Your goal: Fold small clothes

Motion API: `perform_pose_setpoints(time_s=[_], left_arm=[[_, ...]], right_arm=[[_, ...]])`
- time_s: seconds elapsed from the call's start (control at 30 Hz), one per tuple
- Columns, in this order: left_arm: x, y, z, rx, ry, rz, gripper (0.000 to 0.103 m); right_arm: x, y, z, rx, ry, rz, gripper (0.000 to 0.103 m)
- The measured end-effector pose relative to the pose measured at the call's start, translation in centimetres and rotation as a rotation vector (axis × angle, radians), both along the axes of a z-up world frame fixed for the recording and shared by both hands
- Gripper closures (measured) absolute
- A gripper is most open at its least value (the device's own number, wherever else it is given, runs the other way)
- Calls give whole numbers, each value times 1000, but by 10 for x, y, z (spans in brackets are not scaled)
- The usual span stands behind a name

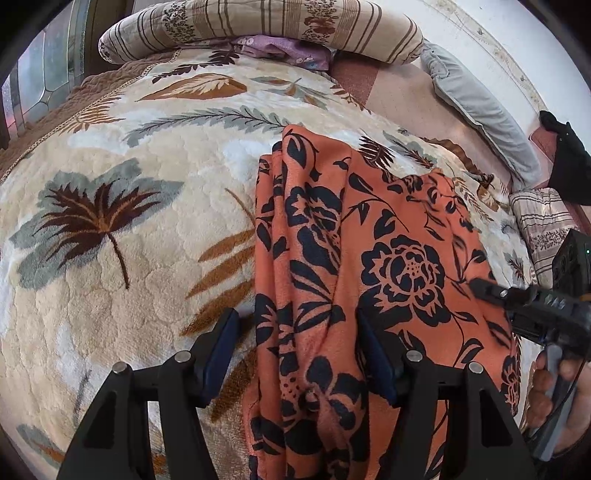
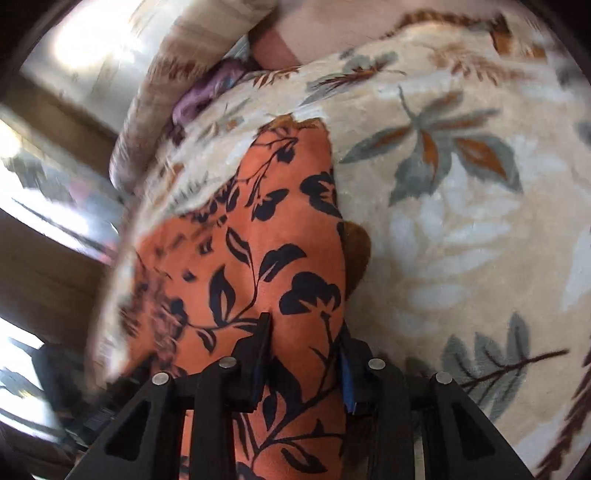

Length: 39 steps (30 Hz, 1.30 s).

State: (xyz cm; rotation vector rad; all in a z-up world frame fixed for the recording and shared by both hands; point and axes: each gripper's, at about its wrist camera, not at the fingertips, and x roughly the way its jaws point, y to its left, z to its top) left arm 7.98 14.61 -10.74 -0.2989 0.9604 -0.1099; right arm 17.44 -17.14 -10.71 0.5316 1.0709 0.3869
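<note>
Spread under everything is a plush cream blanket [image 1: 110,295] with leaf prints, covering a bed that has a striped bolster [image 1: 258,26] and a grey cushion [image 1: 480,107] at its far side, and that deep pile is your first hazard: it can drag at cloth, so a fold pulled across it may bunch instead of sliding. On it lies the orange floral garment [image 1: 388,240], gathered lengthwise into soft ridges on its left side and flatter toward the right. Your left gripper [image 1: 297,354] straddles the ridged near part with its jaws spread wide and no pad visibly pressing; if you lift now, that side is likely to stay behind and the piece will twist. Your right gripper [image 2: 304,360] has the fabric between its fingers, which look closed in on a fold of it, though the right wrist view is smeared, so you cannot be sure how deep the bite is. A shallow pinch on this slippery-looking fabric could let go mid-lift. In the left wrist view the right tool's tip sits over the garment's right part, with your hand [image 1: 554,398] at the frame's edge; bringing the tools together risks a knock.
</note>
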Motion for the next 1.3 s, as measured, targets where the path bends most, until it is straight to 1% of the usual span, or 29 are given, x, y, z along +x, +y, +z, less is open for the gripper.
perform_pose_setpoints(time_s=[0.03,0.1,0.13,0.17,0.2,0.23,0.27,0.3,0.33,0.43,0.47,0.5,0.53,0.57,0.63,0.7,0.77,0.8,0.83,0.87,0.9,0.93,0.97,1.0,1.03,1.07,1.2,1.3], left_arm=[[0,1,0,-6,0,-1,36],[0,2,-1,-11,0,-2,36],[0,1,0,-8,-1,-1,36],[0,1,0,-5,-1,-1,36],[0,1,-1,-3,-2,-2,36],[0,1,-1,-3,-2,-2,36],[-1,1,-1,-7,-2,-3,36],[-1,1,-1,-8,-3,-4,36],[-1,1,-1,-7,-3,-6,36],[-1,2,-1,-6,-5,-7,36],[-1,1,-1,-5,-5,-5,36],[-1,1,-1,-5,-7,-5,36],[-1,1,0,-5,-10,-5,36],[-3,3,1,-12,-13,-6,36],[-9,8,6,-45,-18,-5,37],[-20,16,15,-74,-31,4,38],[-38,28,25,-134,-45,24,38],[-45,31,27,-147,-46,31,38],[-53,34,25,-143,-33,40,38],[-58,35,18,-123,6,49,42],[-59,36,3,-130,76,47,50],[-60,39,-8,-175,107,46,53],[-62,42,-8,-193,90,56,55],[-62,42,-4,-186,96,54,56],[-63,41,1,-188,89,54,58],[-64,41,5,-191,77,54,58],[-60,39,18,-201,48,50,57],[-40,35,26,-161,43,54,54]], right_arm=[[0,-8,0,64,14,-17,63],[1,-18,2,144,14,-39,50],[4,-22,4,177,4,-48,36],[10,-27,6,225,-11,-70,31],[13,-28,3,258,-15,-93,31],[24,-27,-4,294,3,-112,31],[37,-27,-12,311,47,-123,35],[47,-22,-22,283,93,-106,69],[49,-16,-25,250,103,-85,71],[42,-5,0,127,13,-73,71],[40,-3,3,95,3,-80,66],[38,-5,5,56,0,-93,63],[35,-6,9,34,-5,-106,58],[32,-4,14,25,-25,-115,49],[8,-8,30,-19,-95,-132,46],[-14,-1,45,-37,-152,-82,46],[-37,9,56,-38,-201,-19,46],[-50,9,58,-31,-216,11,46],[-61,12,59,-23,-227,40,43],[-71,13,56,-22,-230,71,40],[-78,19,51,-33,-224,103,39],[-80,24,43,-43,-203,123,39],[-81,27,32,-46,-173,133,39],[-80,30,26,-40,-151,132,39],[-80,31,24,-33,-151,131,39],[-79,31,25,-31,-159,129,39],[-78,22,23,10,-140,129,39],[-80,19,21,21,-145,133,39]])
